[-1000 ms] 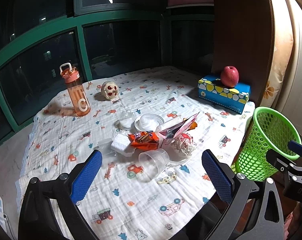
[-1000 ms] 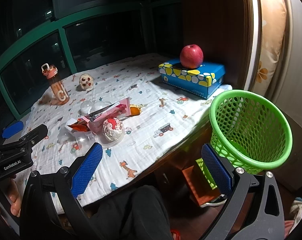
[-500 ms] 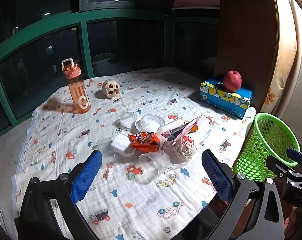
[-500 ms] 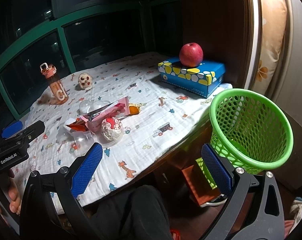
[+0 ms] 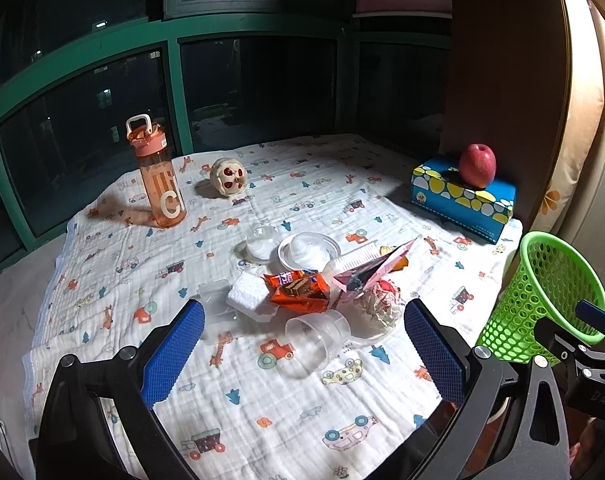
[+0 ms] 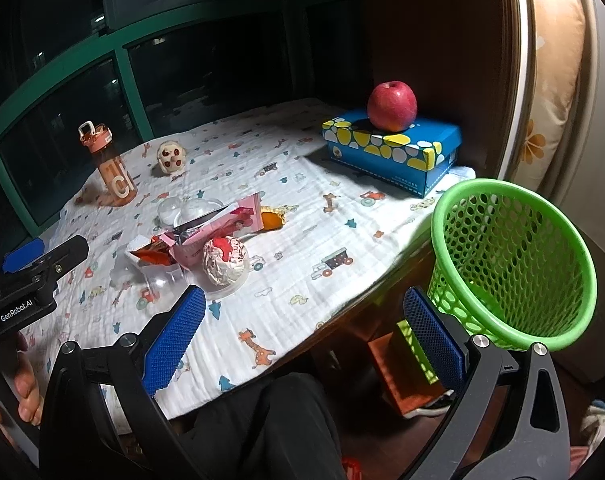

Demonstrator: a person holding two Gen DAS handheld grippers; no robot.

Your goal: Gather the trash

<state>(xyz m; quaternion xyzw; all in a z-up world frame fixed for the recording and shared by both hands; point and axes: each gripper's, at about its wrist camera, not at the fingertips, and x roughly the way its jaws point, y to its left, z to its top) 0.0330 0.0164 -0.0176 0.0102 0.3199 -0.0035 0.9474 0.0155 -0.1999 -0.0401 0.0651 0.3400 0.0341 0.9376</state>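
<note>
A heap of trash lies mid-table on the printed cloth: an orange snack wrapper (image 5: 298, 290), a pink carton (image 5: 368, 274), a crumpled foil ball (image 5: 380, 304), a clear plastic cup (image 5: 316, 340) on its side, white foam (image 5: 248, 294) and clear lids (image 5: 308, 246). The green mesh basket (image 5: 542, 300) stands off the table's right edge. My left gripper (image 5: 302, 352) hovers open just short of the cup, holding nothing. My right gripper (image 6: 302, 336) is open over the table's front edge, between the foil ball (image 6: 225, 260) and the basket (image 6: 510, 264).
An orange water bottle (image 5: 158, 176) and a round skull-like toy (image 5: 227, 176) stand at the back left. A red apple (image 5: 477, 166) rests on a blue tissue box (image 5: 462, 196) at the back right. A person's dark-clothed leg (image 6: 270, 428) is below the table edge.
The left gripper has drawn back and risen a little, so the trash heap sits lower and smaller in its view. The right view has barely shifted. Both stay open.
</note>
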